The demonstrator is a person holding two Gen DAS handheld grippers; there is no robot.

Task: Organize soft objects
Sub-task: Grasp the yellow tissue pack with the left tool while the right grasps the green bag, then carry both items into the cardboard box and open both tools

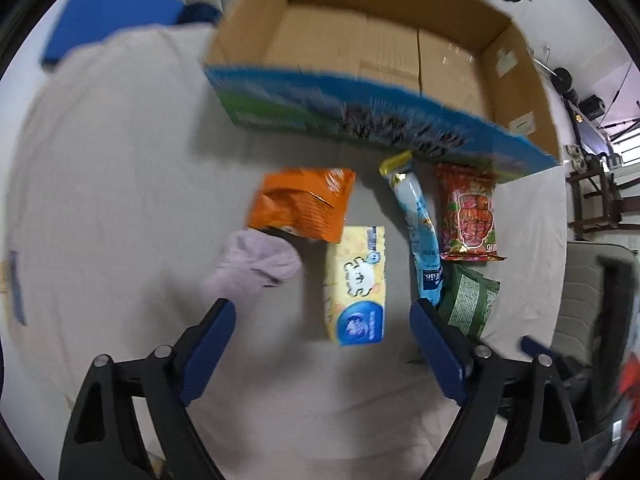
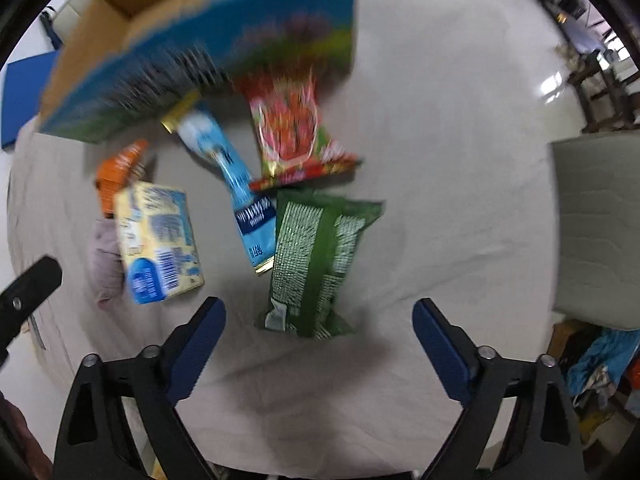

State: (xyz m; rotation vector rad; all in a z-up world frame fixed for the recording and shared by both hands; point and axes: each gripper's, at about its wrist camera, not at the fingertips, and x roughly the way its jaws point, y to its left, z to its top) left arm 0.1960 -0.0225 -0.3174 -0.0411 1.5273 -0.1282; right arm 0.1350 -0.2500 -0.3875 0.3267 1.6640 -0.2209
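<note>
Left gripper [image 1: 322, 316] spread wide above pale cloth-covered table [image 1: 100, 200]

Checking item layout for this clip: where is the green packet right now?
The green packet lies on the cloth just ahead of the open right tongs, below the red snack bag and right of the blue pouch.

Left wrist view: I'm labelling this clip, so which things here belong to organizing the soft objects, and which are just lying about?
Job:
cardboard box
orange bag
yellow tissue pack
blue pouch
red packet
green bag
lilac cloth

Lying about:
blue board
chair
</note>
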